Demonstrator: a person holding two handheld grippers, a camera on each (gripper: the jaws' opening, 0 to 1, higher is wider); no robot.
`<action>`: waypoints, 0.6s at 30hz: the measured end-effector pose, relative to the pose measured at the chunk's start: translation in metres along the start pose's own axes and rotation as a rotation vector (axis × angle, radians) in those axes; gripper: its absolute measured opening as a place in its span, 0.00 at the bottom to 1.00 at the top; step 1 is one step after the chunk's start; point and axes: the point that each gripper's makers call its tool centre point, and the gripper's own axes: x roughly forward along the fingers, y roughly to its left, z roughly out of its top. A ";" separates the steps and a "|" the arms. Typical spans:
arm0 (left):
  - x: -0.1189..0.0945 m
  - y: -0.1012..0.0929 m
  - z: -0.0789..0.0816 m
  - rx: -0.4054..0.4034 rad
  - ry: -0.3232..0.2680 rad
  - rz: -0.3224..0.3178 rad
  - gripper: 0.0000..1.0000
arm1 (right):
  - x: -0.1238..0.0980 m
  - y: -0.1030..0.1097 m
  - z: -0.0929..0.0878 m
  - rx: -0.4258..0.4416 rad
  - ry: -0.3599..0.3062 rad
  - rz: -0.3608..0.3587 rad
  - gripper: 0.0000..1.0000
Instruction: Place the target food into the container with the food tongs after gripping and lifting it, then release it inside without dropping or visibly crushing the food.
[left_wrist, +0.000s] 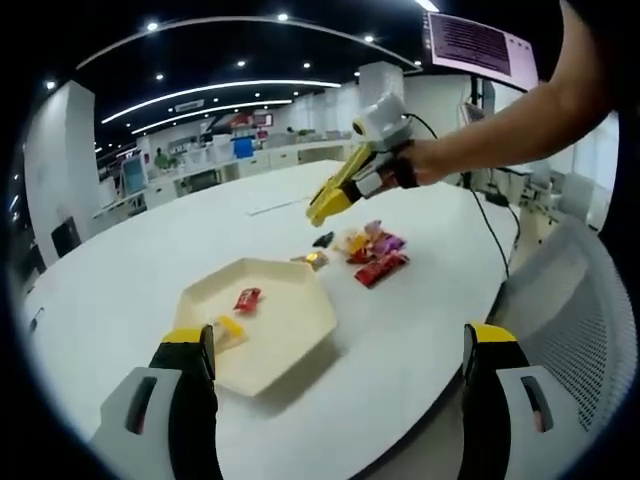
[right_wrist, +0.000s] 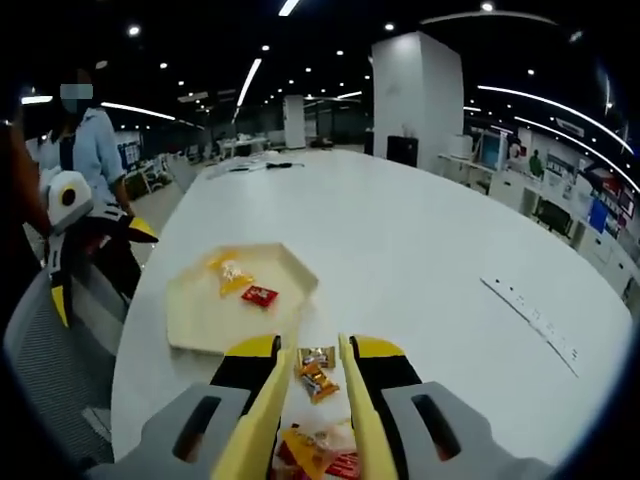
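Note:
A cream hexagonal tray (left_wrist: 290, 345) lies on the white table with a red packet (left_wrist: 247, 298) and a yellow packet (left_wrist: 228, 330) in it. Just beyond it sits a pile of wrapped snacks (left_wrist: 372, 250). My right gripper (left_wrist: 322, 208), held by a hand, hovers above the pile's far side with its yellow jaws a narrow gap apart and nothing in them. In the right gripper view, the right gripper (right_wrist: 310, 350) frames a small orange snack (right_wrist: 318, 380) lying on the table; the tray (right_wrist: 200, 305) is beyond. My left gripper (left_wrist: 338, 345) stands wide open near the tray, empty.
A grey mesh chair (left_wrist: 590, 330) stands at the table's edge, and a black cable (left_wrist: 490, 220) runs across the table. A white power strip (right_wrist: 530, 320) lies to the right. A person in a light shirt (right_wrist: 95, 150) stands behind the left gripper (right_wrist: 98, 265).

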 end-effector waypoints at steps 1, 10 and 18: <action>0.000 0.000 0.000 0.000 0.000 0.000 1.00 | 0.002 0.000 -0.003 0.004 0.004 0.003 0.26; 0.000 0.001 -0.002 -0.005 0.007 0.004 1.00 | 0.015 0.002 -0.024 0.002 0.051 0.018 0.26; 0.000 0.002 -0.002 -0.007 0.008 0.008 1.00 | 0.026 0.003 -0.037 -0.020 0.096 0.036 0.26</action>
